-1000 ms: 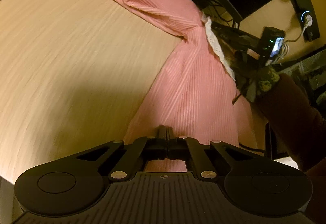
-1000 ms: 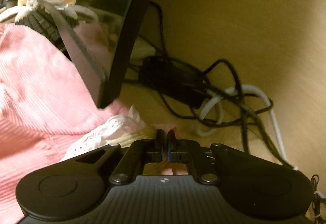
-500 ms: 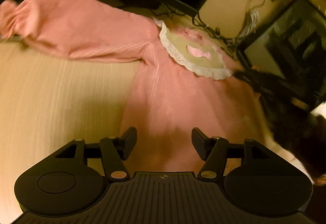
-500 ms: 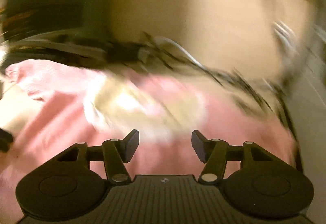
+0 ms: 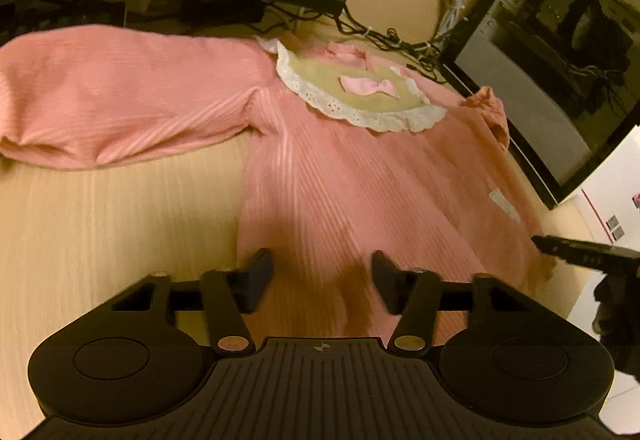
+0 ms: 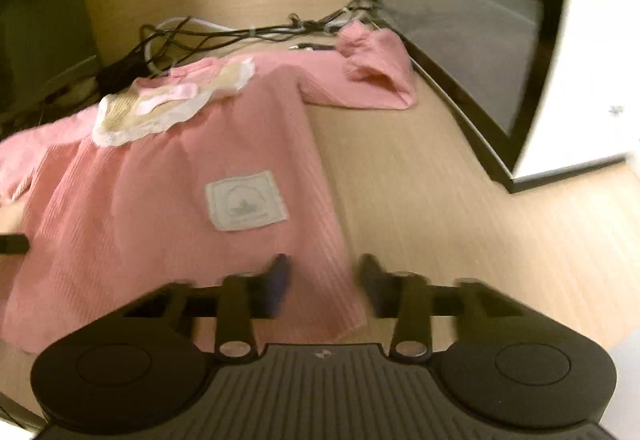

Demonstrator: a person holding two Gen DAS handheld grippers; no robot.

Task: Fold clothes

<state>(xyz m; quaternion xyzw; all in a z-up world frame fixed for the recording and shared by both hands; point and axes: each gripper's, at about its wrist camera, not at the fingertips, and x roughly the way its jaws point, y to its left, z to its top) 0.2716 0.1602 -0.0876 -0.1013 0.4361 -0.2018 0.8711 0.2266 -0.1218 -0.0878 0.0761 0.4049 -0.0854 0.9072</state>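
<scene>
Pink ribbed long-sleeved child's garment [image 5: 340, 176] lies spread flat, front up, on the pale wood-grain surface [image 5: 100, 240]. A cream bib collar edged in white lace [image 5: 352, 96] sits at its neck, with a small pink bow [image 5: 368, 85] on it. In the right wrist view a square grey sewn patch [image 6: 246, 200] shows on the lower front. One sleeve [image 5: 120, 96] stretches out to the left in the left wrist view; the other sleeve [image 6: 368, 72] reaches toward a dark glass-fronted panel [image 5: 560, 52] standing at the surface's far right. A tangle of black and white cables [image 6: 224, 36] lies beyond the collar.

The left gripper [image 5: 322, 280] hovers over the hem near the garment's left edge. Its jaws stand partly apart and have just been closing in; cloth shows below the gap, but the fingers [image 5: 256, 276] do not pinch it. The right gripper [image 6: 324, 282] is over the hem's right corner, blurred; its jaws show a gap and have just been closing as well, with the fabric edge under that gap and not clamped. The right gripper's dark tip [image 5: 576, 250] also shows at the right edge of the left wrist view.
</scene>
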